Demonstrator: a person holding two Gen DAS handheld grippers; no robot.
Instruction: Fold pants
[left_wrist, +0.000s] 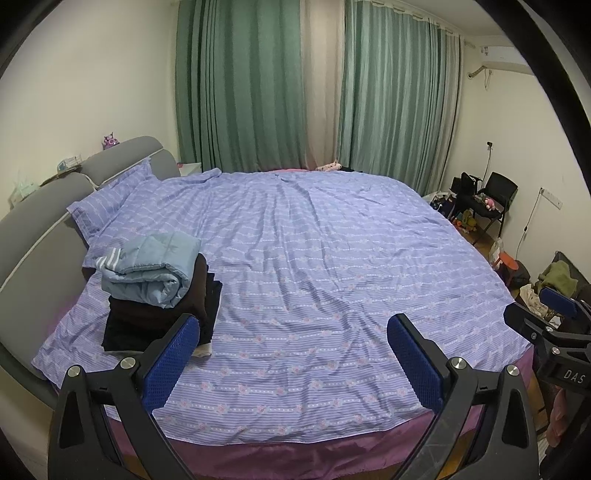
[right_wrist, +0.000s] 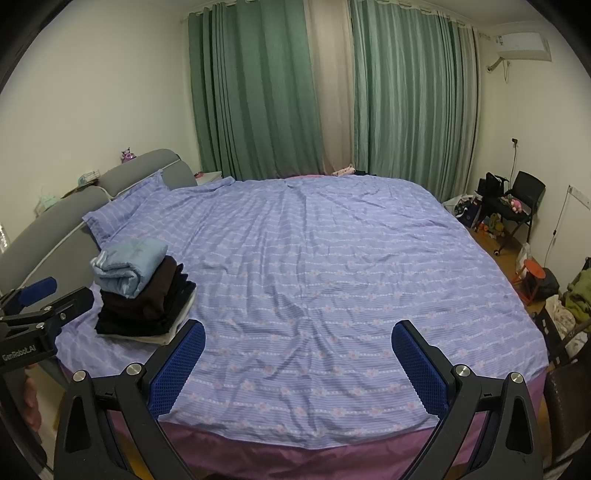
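Note:
A stack of folded clothes (left_wrist: 155, 291) sits on the left side of the bed, light blue piece on top, dark brown and black ones under it; it also shows in the right wrist view (right_wrist: 144, 291). My left gripper (left_wrist: 291, 332) is open and empty above the bed's near edge, just right of the stack. My right gripper (right_wrist: 297, 338) is open and empty over the near middle of the bed. Each gripper shows at the other view's edge: the right one (left_wrist: 554, 314), the left one (right_wrist: 40, 295). No loose pants lie on the bed cover.
The bed has a purple striped cover (left_wrist: 314, 258), pillows (left_wrist: 110, 199) and a grey headboard (left_wrist: 44, 229) at left. Green curtains (left_wrist: 258, 92) hang behind. A black chair (left_wrist: 495, 199), a red stool (left_wrist: 511, 264) and heaped clothes (left_wrist: 554, 280) stand at the right.

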